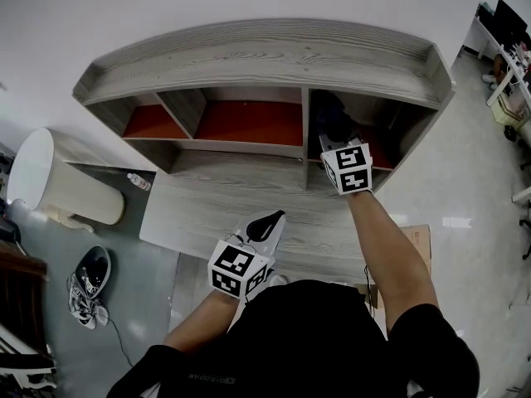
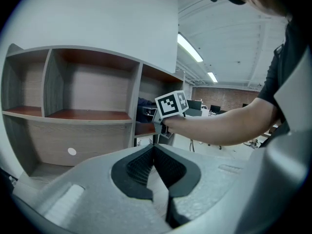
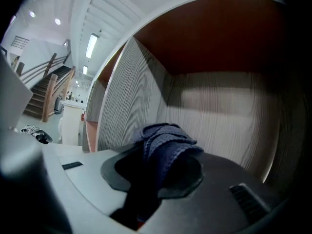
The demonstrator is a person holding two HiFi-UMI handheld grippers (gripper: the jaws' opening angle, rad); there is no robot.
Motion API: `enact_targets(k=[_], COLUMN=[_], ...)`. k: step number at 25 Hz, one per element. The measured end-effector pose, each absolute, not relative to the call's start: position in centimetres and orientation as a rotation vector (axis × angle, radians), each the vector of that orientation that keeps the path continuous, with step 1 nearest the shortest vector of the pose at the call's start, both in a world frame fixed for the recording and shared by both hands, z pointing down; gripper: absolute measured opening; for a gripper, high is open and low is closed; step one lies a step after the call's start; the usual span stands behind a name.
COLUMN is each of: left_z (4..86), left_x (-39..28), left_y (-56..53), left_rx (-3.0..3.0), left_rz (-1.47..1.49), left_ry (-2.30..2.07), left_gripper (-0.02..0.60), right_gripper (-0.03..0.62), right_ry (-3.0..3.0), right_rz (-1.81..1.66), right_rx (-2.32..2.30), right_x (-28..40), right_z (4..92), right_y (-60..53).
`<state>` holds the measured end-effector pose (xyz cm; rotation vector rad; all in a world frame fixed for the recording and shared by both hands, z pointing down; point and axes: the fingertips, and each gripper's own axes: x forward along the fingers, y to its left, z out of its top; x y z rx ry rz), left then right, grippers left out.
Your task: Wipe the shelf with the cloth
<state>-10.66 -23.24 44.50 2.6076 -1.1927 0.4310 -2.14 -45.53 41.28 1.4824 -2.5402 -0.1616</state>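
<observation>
A grey wooden shelf unit [image 1: 265, 60] with red-floored compartments stands against the wall. My right gripper [image 1: 336, 139] reaches into the right compartment [image 1: 377, 148], shut on a dark blue cloth [image 3: 165, 140] that bunches out between its jaws. In the head view the cloth [image 1: 330, 114] shows as a dark lump ahead of the marker cube. The compartment's wood-grain side wall [image 3: 122, 101] and back panel fill the right gripper view. My left gripper [image 1: 264, 226] hangs over the lower desk board [image 1: 216, 214], shut with nothing between its pads [image 2: 141, 167]. It looks toward the shelf and the right gripper [image 2: 151, 112].
A round white bin [image 1: 54, 181] stands on the floor at the left, with a pair of shoes [image 1: 87, 284] nearby. A small bottle [image 1: 138, 182] lies at the desk's left corner. A cardboard box [image 1: 419, 243] sits at the right of the desk.
</observation>
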Motion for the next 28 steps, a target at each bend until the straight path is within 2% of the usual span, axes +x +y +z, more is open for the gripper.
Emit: enact_targets(k=[13, 28], left_z=[44.6, 44.8], left_x=[-11.3, -8.6], left_y=[-23.4, -23.5], left_rx=[2.586, 2.630], left_rz=[0.422, 0.431], left_ry=[-1.222, -1.130], left_gripper=[0.008, 0.008], right_gripper=[0.097, 0.097], right_ry=[-2.499, -2.361], right_rz=[-0.131, -0.080], right_rx=[1.487, 1.659], right_x=[-1.8, 5.7], right_z=[43.0, 44.0], right_y=[-46.8, -46.3])
